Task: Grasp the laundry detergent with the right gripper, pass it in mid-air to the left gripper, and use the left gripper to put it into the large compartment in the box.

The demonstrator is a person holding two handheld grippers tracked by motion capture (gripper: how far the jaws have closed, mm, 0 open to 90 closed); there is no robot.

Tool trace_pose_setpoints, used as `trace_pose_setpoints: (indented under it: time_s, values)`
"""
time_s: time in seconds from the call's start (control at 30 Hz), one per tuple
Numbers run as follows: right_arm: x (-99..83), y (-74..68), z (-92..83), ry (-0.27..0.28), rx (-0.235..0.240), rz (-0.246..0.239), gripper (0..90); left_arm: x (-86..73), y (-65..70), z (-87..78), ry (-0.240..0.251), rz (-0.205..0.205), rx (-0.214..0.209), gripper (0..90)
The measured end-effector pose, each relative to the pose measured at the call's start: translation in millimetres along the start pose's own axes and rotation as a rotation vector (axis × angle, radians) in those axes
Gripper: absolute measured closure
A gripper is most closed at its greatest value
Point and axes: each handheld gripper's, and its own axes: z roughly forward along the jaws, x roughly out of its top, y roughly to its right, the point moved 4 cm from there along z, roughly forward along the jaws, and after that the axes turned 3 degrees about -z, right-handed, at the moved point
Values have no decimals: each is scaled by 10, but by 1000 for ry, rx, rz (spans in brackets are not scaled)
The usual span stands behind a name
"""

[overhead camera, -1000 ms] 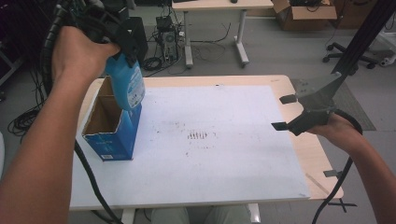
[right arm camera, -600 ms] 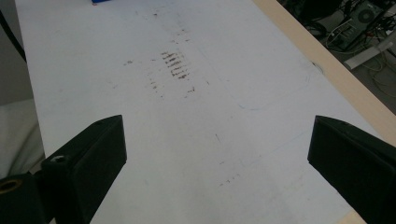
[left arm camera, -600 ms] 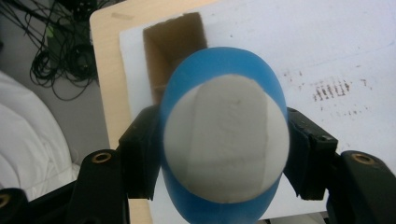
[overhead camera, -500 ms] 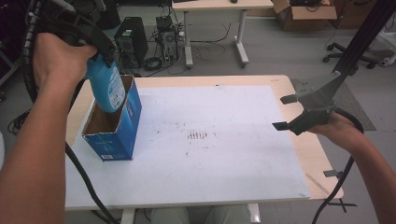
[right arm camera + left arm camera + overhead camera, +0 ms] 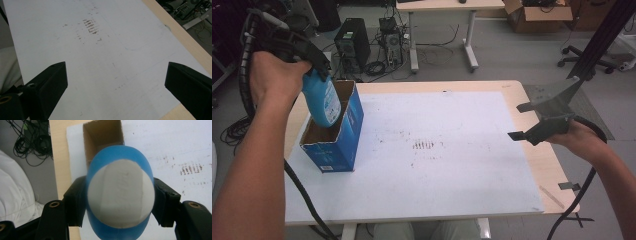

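Note:
My left gripper (image 5: 315, 76) is shut on a blue bottle (image 5: 324, 104) and holds it by its upper part. The bottle hangs with its lower end inside the open top of a blue cardboard box (image 5: 348, 131), which stands on the left of the white board (image 5: 442, 180). In the left gripper view the bottle (image 5: 120, 195) shows its white end between the two black jaws of my left gripper (image 5: 120, 202), with the box opening (image 5: 102, 135) beyond it. My right gripper (image 5: 516, 121) hovers open over the board's right edge. Nothing lies between the jaws of my right gripper (image 5: 116, 72).
The board covers a wooden table (image 5: 557, 180) and has dark smudges (image 5: 423, 145) at its middle. Beyond the table, the floor holds a computer tower (image 5: 349, 42), cables and another desk (image 5: 442, 30). A black stand (image 5: 602, 45) rises at the right.
My left hand has carried the bottle to the left and down, from above the box's right wall into its opening. The right gripper has stayed where it was.

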Motion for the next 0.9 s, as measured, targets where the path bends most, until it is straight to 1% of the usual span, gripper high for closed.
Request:
trace_pose_setpoints:
  time_s: [0.3, 0.4, 0.53, 0.67, 0.9]
  values:
    - [-56, 14, -2, -9, -2, 7, 41, -40, -57, 235, -11, -10, -3, 383]
    - [-74, 16, 10, -14, -1, 12, 41, -58, -73, 312, -18, -7, 2, 382]
    - [-90, 21, 23, -21, -1, 14, 42, -84, -88, 410, -23, -8, -3, 383]
    - [-98, 21, 30, -24, -1, 16, 42, -112, -82, 512, -29, 4, -3, 382]
    - [-117, 20, 48, -28, -2, 21, 42, -158, -76, 675, -40, 12, -8, 382]
